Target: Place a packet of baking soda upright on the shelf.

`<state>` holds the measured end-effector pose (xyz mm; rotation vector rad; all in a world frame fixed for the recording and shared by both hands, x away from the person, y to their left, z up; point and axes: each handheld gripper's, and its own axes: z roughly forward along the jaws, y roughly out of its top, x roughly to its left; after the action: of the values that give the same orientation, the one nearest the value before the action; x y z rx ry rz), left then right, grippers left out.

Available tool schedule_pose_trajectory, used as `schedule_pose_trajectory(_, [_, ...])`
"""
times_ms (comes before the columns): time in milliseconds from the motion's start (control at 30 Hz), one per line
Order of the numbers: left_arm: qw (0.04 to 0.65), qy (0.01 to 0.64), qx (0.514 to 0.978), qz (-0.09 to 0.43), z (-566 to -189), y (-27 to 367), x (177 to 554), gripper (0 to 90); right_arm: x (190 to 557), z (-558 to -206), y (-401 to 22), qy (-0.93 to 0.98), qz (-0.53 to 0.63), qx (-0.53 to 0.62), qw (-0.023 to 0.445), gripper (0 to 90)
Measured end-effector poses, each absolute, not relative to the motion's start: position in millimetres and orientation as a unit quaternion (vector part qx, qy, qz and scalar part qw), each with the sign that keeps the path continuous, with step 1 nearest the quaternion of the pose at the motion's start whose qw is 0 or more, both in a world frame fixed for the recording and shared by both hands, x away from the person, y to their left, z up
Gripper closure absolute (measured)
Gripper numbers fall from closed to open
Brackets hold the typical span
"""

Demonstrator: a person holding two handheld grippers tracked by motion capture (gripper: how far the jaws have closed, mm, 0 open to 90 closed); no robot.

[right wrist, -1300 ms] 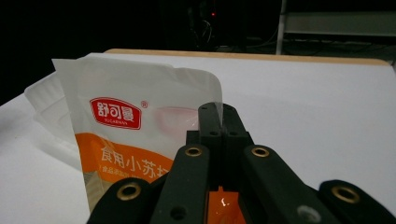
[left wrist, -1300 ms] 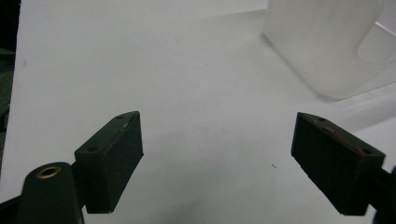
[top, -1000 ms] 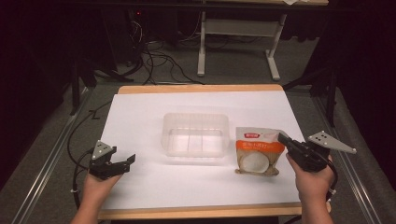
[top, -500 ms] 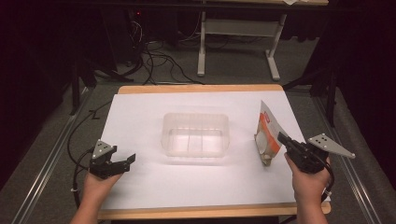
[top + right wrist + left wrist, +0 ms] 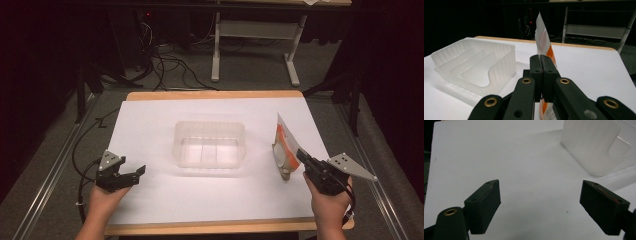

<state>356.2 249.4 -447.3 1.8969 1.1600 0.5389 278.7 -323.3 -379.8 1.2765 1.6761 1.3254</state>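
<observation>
The right gripper (image 5: 541,75) pinched the packet (image 5: 283,147) edge-up between its fingers, ready for the container (image 5: 210,145); the left gripper's (image 5: 546,205) fingers stood spread.

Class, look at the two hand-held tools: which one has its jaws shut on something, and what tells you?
The right tool: its jaws are pressed together on the orange-and-white packet, holding it on edge above the table. The left tool stands wide open, with nothing between its jaws.
</observation>
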Motion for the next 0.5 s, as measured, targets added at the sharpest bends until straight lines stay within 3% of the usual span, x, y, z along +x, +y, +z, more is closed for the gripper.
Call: schedule_pose_trajectory(500, [0.412,0.458,0.759,0.212,-448,248,356,17.1,285,-390,-315,0.659,0.482,0.484,0.315,81.2])
